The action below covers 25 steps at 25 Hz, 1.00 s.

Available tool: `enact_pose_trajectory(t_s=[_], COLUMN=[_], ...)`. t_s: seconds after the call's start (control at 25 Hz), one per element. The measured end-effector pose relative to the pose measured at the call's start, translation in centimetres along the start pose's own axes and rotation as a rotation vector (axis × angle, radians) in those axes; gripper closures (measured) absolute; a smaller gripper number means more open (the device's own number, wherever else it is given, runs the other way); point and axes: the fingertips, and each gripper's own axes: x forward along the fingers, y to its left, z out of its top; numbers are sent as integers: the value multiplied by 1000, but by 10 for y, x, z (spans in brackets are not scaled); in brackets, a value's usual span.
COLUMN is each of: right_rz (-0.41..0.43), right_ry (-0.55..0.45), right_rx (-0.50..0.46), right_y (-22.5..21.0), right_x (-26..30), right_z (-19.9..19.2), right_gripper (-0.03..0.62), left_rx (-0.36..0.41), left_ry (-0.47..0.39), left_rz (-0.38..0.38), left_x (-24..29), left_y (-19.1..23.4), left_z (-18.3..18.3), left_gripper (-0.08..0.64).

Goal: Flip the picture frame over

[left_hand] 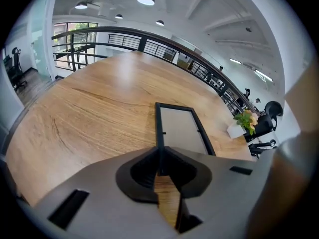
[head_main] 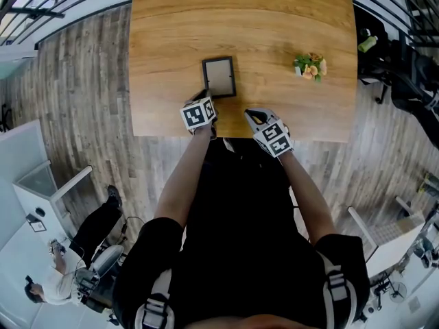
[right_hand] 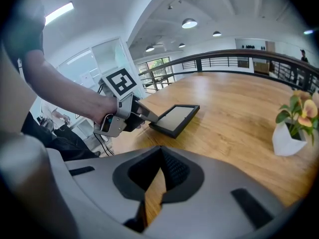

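Left gripper view: L gripper [left_hand: 160, 171] tight on near corner of picture frame [left_hand: 182, 131]; R gripper [right_hand: 158, 176] closed, empty.

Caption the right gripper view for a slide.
Left gripper grips the picture frame at its corner; right gripper shut, empty.
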Motion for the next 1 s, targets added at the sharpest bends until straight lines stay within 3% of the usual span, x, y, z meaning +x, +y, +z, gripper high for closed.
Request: enact_pose_trajectory(t_s=[0.12, 0.28, 0.4, 0.64, 1.0], right_rz=[-3, -85, -78, -38, 18], right_ry=[-58, -94, -148, -169, -202], right_rx=[52, 83, 232, 544, 641], right_y=[-3, -18, -26, -37, -34], right_x=[1, 6, 13, 36, 40], right_z=[13, 27, 36, 32, 45], right_gripper=[584, 488, 434, 411, 459], left_rx=[-83, -157, -181, -221, -227], left_ry=[-17, -21, -26, -39, -75], left_rz=[-38, -61, -79, -118, -163], left_x=[-4, -9, -11, -14, -19], left_y=[-4, -5, -7, -12, -15], left_z=[1, -4, -7, -10, -5], left_gripper=[506, 506, 506, 506, 506])
